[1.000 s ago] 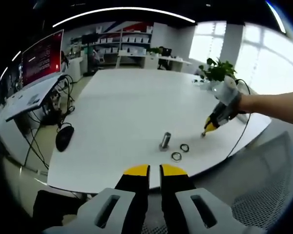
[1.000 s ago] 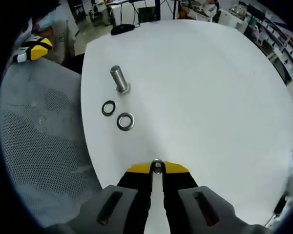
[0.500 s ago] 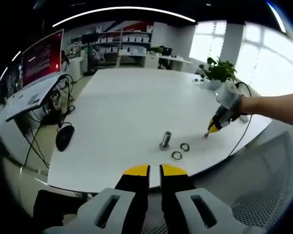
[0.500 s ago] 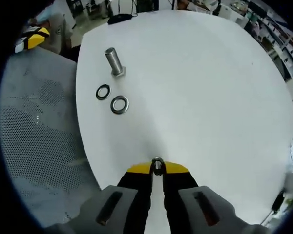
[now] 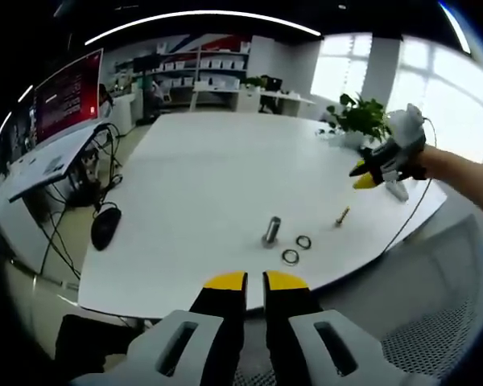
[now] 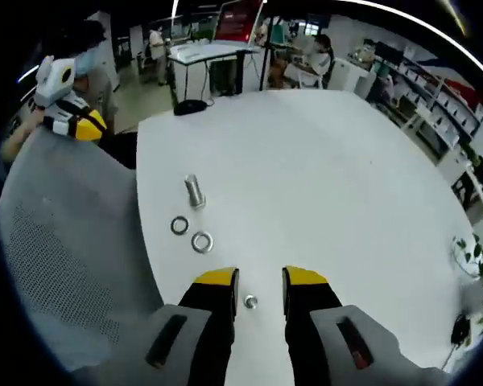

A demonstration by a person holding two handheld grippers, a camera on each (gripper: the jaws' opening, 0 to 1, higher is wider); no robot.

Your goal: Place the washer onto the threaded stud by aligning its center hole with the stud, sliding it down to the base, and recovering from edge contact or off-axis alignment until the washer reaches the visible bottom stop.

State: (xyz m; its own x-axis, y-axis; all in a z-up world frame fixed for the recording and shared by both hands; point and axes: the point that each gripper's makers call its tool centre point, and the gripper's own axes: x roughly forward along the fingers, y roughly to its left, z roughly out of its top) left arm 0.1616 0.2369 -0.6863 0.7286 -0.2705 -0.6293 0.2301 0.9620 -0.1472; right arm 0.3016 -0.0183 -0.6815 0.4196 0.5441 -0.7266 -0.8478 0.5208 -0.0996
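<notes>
**No washer on the stud yet**

White table in a big office held all the task parts, near its edge beside a grey mesh chair.

By my judgement the task was at its beginning. The stud stood upright on its head and its shaft was bare, so no washer had reached the bottom stop. One washer lay flat just beside the stud, and a second, darker ring lay close to it; they were apart from each other and from the stud. What was left: to pick up a washer, to bring its hole over the stud, and to slide it down to the base.

Counted: one stud, two rings (the washer and the ring), and one more small metal piece on the table, a little further from the stud. What this piece was I could not tell; it looked brass-coloured in the left gripper view.

The right gripper was above this small piece with its jaws clearly apart and nothing between them. The left gripper was over the table edge, well apart from the parts, with its jaws almost together, only a thin gap, and it held nothing.
</notes>
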